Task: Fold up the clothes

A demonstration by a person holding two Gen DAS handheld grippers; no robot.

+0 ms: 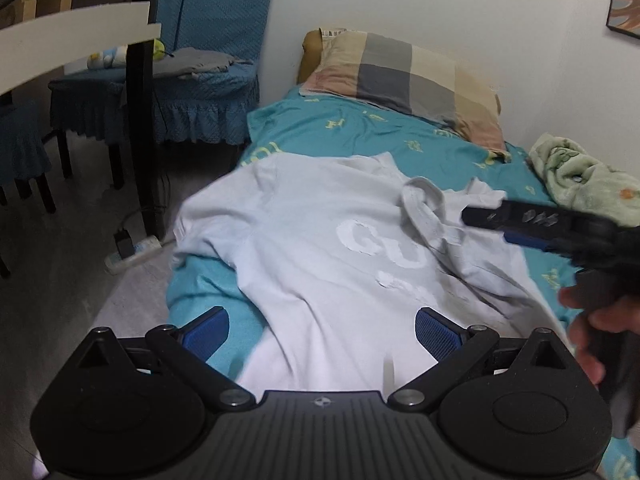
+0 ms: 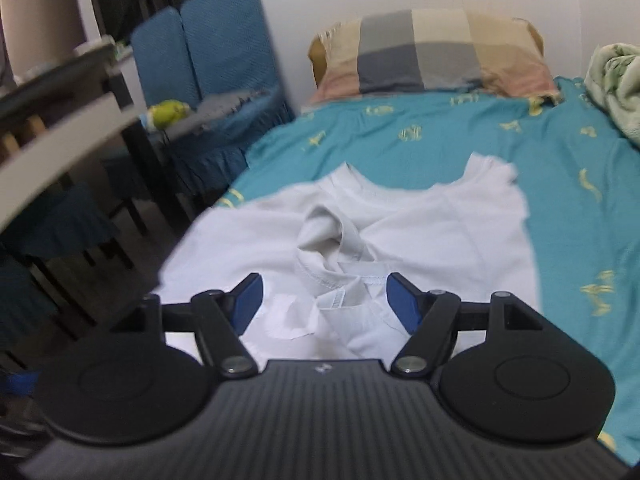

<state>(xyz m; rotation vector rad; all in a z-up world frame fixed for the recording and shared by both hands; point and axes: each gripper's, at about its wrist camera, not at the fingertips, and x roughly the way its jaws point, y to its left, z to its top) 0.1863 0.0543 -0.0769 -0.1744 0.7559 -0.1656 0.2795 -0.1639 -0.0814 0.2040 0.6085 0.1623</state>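
A pale grey-white T-shirt [image 1: 320, 240] with white lettering lies spread on the teal bed sheet [image 1: 352, 128], one sleeve folded over its chest. My left gripper [image 1: 320, 332] hovers over the shirt's lower part, its blue pads wide apart with nothing between them. At the right of the left wrist view my right gripper [image 1: 504, 220] reaches in, held by a hand [image 1: 588, 320]. In the right wrist view the right gripper [image 2: 324, 300] stands open just above the shirt [image 2: 440, 232], near the folded sleeve cuff [image 2: 324, 240] and collar; the pads press on no cloth.
A checked pillow [image 2: 432, 52] lies at the head of the bed and a green blanket [image 1: 580, 176] is bunched by the wall. Left of the bed stand blue-covered chairs [image 1: 208, 60], a dark table leg [image 1: 140, 112] and a power strip [image 1: 132, 252] on the floor.
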